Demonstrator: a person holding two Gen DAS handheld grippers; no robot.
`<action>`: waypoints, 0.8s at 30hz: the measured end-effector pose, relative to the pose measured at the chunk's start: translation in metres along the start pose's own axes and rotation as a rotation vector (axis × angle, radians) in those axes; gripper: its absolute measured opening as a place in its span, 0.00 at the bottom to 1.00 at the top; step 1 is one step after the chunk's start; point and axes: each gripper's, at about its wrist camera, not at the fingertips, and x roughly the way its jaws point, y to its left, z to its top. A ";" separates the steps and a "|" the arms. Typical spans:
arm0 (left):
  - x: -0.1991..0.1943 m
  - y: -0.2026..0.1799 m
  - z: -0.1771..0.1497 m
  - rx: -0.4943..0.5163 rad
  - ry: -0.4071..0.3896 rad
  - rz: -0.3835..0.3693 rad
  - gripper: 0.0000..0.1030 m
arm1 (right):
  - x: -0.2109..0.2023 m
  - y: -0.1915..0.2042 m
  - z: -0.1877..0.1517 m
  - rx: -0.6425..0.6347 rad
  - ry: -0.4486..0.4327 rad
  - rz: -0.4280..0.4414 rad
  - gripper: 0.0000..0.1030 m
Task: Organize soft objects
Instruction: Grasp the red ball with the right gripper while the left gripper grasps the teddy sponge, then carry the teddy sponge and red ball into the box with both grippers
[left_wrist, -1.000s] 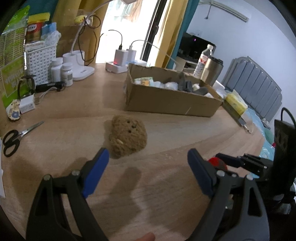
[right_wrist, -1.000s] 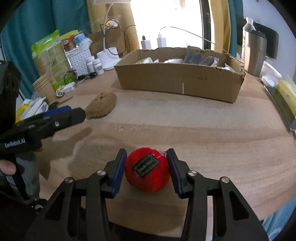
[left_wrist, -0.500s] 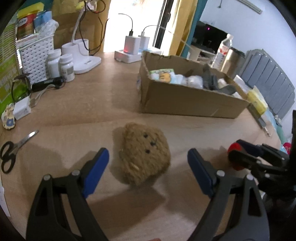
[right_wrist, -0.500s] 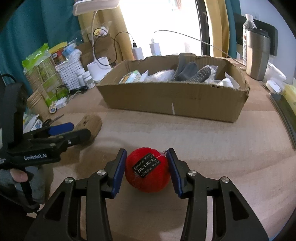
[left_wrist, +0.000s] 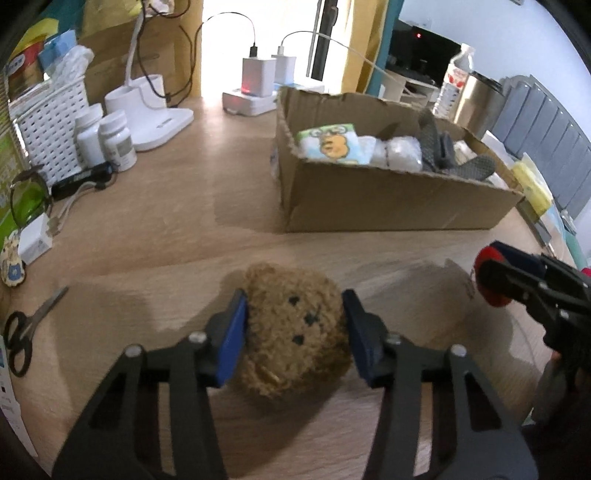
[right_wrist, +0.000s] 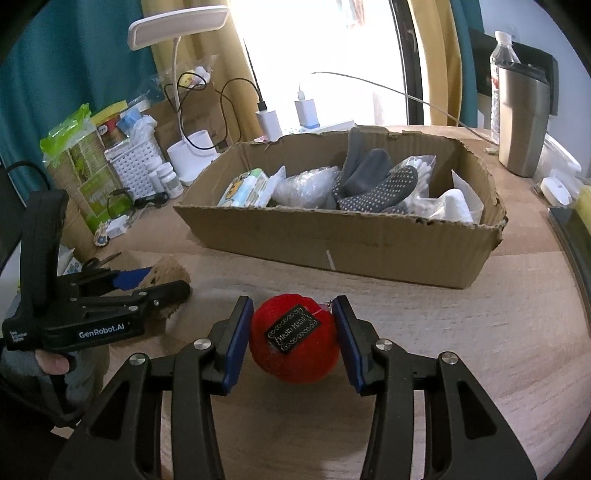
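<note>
I am clenching my left tool (left_wrist: 295, 332) on the fuzzy brown plush bear head (left_wrist: 295, 332); its jaws have just been closing, and both blue pads are now pressing into the plush's sides at 6 o'clock in the left wrist view, low over the pale wooden counter (left_wrist: 177, 221). My right tool (right_wrist: 293, 339) is gripping the round red felt ball with a black "hand made" tag (right_wrist: 293, 343), the pads squeezing it on either side, also at 6 o'clock in its own view. From the right wrist camera I am seeing my left tool at 9 o'clock, with the brown plush showing between its fingers. Black-handled scissors (left_wrist: 26, 332) are lying at 8 o'clock in the left view. Farther out, at 1 o'clock, the shallow brown cardboard box (left_wrist: 388, 199) is sitting on the counter, holding grey dotted socks (right_wrist: 373, 184), a cartoon-printed tissue pack (left_wrist: 332, 144) and clear plastic bags. Beyond it, at 11 o'clock, a white woven plastic basket (left_wrist: 48, 122) and white pill bottles (left_wrist: 107, 140) are standing.
</note>
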 end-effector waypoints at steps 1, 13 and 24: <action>-0.001 -0.002 0.000 0.007 -0.003 -0.003 0.46 | 0.000 0.000 0.000 0.000 -0.001 0.001 0.46; -0.025 -0.036 0.015 0.081 -0.080 -0.058 0.45 | -0.016 -0.008 0.006 0.007 -0.049 0.004 0.46; -0.036 -0.062 0.035 0.125 -0.128 -0.071 0.45 | -0.038 -0.030 0.014 0.030 -0.114 -0.003 0.46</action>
